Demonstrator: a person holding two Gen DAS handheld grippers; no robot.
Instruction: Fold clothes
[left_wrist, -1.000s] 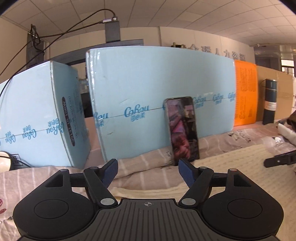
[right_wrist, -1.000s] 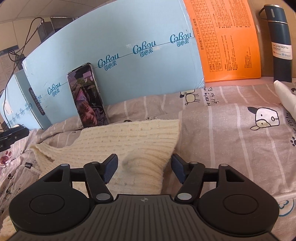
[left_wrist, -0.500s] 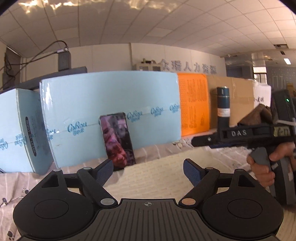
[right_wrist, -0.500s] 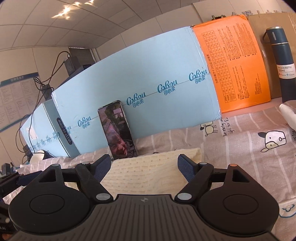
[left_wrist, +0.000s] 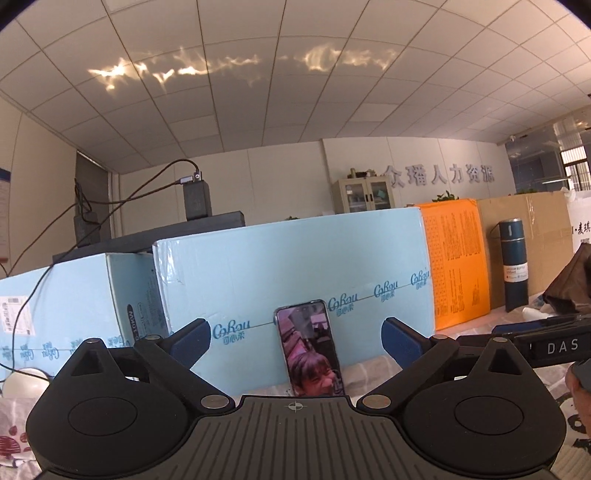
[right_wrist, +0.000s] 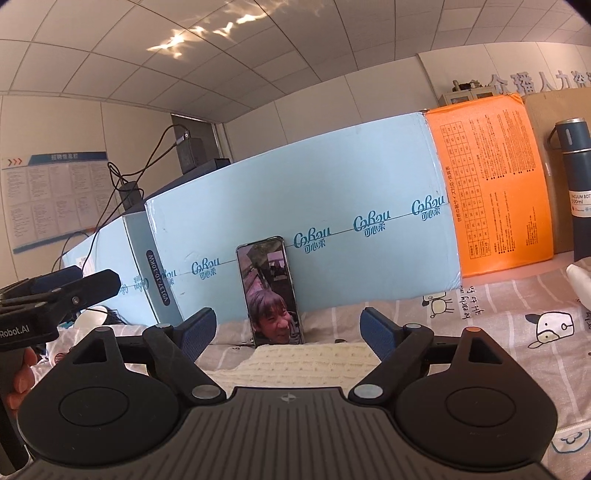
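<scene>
Left gripper: the left gripper (left_wrist: 295, 338) is held level, nose pointing at the boxes, its blue-padded fingers (left_wrist: 192, 338) spread wide with nothing between them.
Right gripper: the right gripper (right_wrist: 288, 328) is also level, jaws apart and empty, tilted a touch down toward the bed.
Hands: a hand (right_wrist: 20, 373) grips the left tool's handle at the left edge of the right view; only a sliver of the other hand (left_wrist: 580, 384) shows at the right edge of the left view.
Sweater: the cream knit sweater (right_wrist: 295, 363) lies flat just below and ahead of the right gripper's fingers, ribbed and chunky, its near part hidden behind the tool body.
Bedding: a striped sheet (right_wrist: 491, 317) with cartoon cows, soft and rumpled, runs off to the right of the tool.
Straight ahead: a phone (right_wrist: 269, 291) stands upright against a smooth pale-blue carton (right_wrist: 332, 199).
Ahead right: an orange printed box (right_wrist: 495, 184), then a dark blue vacuum bottle (right_wrist: 576, 184), cut off by the frame.
Hard to tell: from the left view the sweater is almost fully hidden behind the gripper.
</scene>
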